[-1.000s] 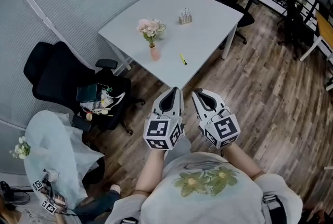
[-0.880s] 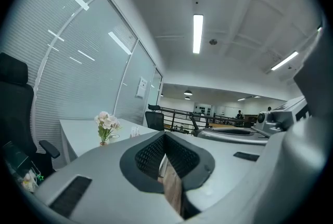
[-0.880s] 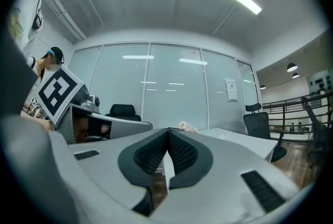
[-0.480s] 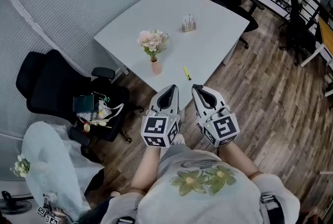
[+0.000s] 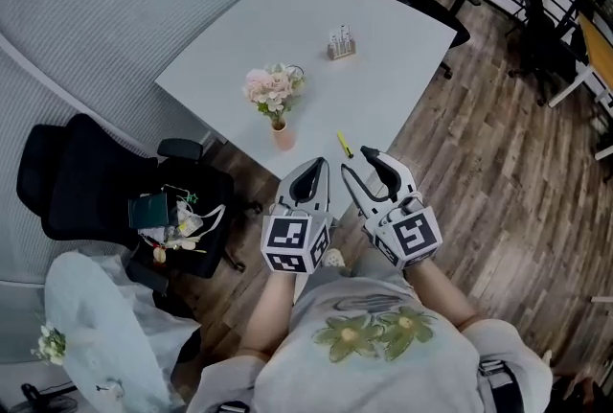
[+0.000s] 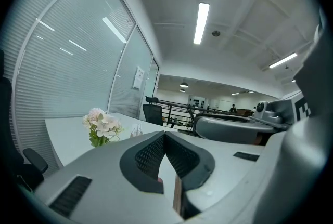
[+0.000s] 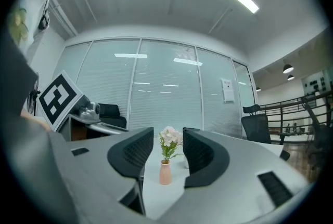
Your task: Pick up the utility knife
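Both hover off the table [image 5: 383, 85]: right gripper [image 5: 357, 162] has just been opening its empty jaws for the knife [image 5: 341, 144] near its tips, left gripper [image 5: 314, 173] shut, just spare.

Bare surface [image 5: 393, 85] lies all round the utility knife [image 5: 344, 145] at the near corner, so my jaws could pass straight in. The flower vase [image 5: 280, 131] stands just left along the near edge, and the small holder [image 5: 340, 44] is well beyond.

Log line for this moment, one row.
stage: pre-grasp | knife: on table, untouched | left gripper: jaws shut, empty | right gripper: jaws just opened, empty
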`<state>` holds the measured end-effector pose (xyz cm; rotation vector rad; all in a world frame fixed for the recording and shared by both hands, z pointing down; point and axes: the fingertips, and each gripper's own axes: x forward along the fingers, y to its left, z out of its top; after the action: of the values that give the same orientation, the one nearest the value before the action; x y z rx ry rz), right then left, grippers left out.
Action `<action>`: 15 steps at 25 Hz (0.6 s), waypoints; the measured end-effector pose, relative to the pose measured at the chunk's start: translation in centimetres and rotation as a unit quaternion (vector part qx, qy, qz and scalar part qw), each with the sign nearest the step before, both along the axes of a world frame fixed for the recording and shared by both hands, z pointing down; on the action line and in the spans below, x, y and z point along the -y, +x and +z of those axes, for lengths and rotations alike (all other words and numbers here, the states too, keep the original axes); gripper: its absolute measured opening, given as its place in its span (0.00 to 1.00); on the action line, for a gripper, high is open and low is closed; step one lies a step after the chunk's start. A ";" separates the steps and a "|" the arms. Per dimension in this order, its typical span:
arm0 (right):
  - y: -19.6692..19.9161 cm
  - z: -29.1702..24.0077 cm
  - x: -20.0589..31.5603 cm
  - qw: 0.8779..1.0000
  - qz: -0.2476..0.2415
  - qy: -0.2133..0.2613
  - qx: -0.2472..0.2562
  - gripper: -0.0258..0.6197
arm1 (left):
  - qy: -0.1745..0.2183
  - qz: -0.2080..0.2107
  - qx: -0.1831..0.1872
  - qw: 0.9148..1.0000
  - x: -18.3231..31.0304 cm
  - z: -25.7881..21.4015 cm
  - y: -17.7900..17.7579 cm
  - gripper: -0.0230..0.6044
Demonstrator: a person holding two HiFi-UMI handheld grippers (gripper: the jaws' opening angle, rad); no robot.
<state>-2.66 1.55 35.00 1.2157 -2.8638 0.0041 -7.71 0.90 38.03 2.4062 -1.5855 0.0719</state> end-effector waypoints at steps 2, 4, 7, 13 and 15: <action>-0.1 0.4 0.7 1.000 0.002 -0.003 -0.001 0.33 | -0.008 0.006 0.002 1.000 0.7 0.8 0.1 0.04; -0.1 0.8 1.3 1.000 0.008 -0.007 -0.004 0.33 | -0.017 0.008 0.000 1.000 1.3 1.6 0.0 0.04; 0.0 1.5 2.3 1.000 0.015 -0.013 -0.008 0.33 | -0.025 0.008 -0.001 1.000 2.2 2.3 -0.1 0.04; 0.1 2.6 5.2 1.000 0.019 -0.023 -0.008 0.33 | -0.034 -0.002 0.006 0.999 4.0 3.2 -1.0 0.04; 0.0 2.9 6.4 0.999 0.021 -0.025 -0.008 0.33 | -0.035 -0.011 0.007 0.999 4.7 3.3 -1.5 0.04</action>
<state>-2.62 -4.90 37.86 1.2593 -2.8065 0.0645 -9.19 -3.79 41.34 2.3402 -1.5875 0.1384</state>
